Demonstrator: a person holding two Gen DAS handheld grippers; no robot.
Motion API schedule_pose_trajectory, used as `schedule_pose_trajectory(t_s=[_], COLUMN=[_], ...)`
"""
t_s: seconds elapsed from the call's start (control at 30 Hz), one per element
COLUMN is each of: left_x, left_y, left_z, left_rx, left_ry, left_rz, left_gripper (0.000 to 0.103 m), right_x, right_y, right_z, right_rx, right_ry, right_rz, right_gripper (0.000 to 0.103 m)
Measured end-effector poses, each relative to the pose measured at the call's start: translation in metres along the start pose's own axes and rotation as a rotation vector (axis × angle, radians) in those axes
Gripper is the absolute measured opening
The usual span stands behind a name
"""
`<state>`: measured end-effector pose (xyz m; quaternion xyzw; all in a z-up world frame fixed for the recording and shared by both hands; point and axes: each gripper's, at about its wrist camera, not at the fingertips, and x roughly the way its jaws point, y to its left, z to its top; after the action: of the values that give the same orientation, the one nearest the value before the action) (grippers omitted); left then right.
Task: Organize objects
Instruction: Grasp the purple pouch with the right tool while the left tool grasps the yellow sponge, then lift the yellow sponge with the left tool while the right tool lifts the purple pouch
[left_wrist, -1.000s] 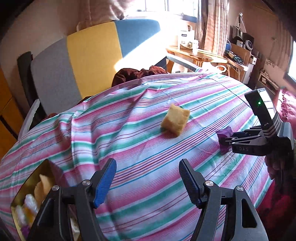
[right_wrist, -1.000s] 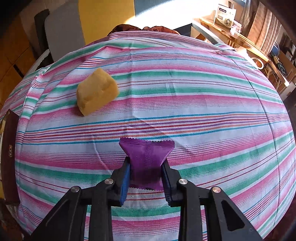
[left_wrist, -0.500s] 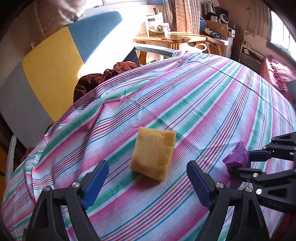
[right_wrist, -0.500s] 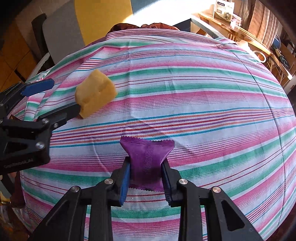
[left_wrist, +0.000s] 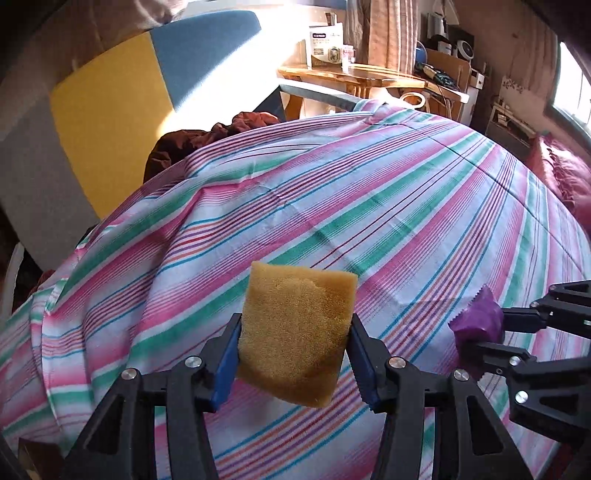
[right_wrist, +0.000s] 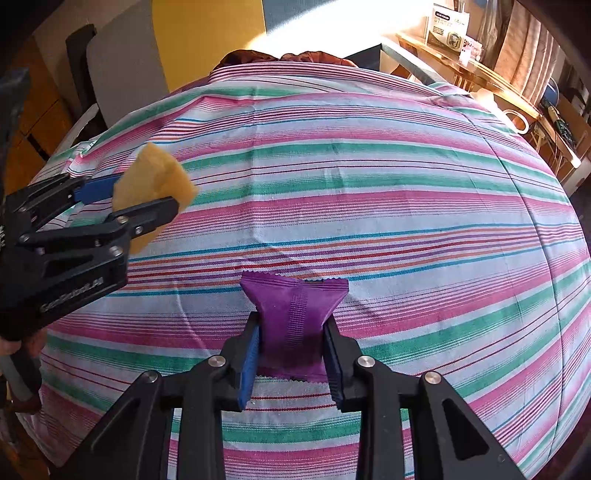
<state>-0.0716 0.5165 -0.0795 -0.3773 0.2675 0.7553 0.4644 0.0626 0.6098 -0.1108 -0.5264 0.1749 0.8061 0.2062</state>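
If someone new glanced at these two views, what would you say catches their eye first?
Probably the yellow sponge low in the left view, with the left gripper closing its blue pads on its sides. Next, the purple packet pinched in the right gripper, low in the right view. Under both spreads the striped cloth in pink, green and white.

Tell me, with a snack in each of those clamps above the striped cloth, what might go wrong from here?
The left gripper has its jaws closing on the yellow sponge-like block, gripped near its lower end; being soft, it may squash or tilt out when lifted. The right gripper pinches the purple packet at its middle, so the slick wrapper could slip. The two grippers are close together and might bump.
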Motion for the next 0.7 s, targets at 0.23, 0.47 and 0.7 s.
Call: schedule_pose_trajectory(t_s=[0.23, 0.47, 0.7], left_x=[-0.072, -0.105, -0.098], left_y=[-0.008, -0.022, -0.03], left_z=[-0.066, -0.136, -0.173], left_rx=[-0.09, -0.112, -0.14], left_ry=[-0.02, -0.01, 0.013], left_rz=[0.056, 0.082, 0.113], left_gripper=[0.054, 0.054, 0.054], right_x=[0.001, -0.008, -0.006], right_y=[0.004, 0.027, 0.061], right_z=[0.0, -0.005, -0.014], right_rx=[-0.017, -0.094, -0.202], right_ry=[-0.029, -0.087, -0.087], right_rz=[0.006, 0.044, 0.085], right_gripper=[0.031, 0.031, 0.031])
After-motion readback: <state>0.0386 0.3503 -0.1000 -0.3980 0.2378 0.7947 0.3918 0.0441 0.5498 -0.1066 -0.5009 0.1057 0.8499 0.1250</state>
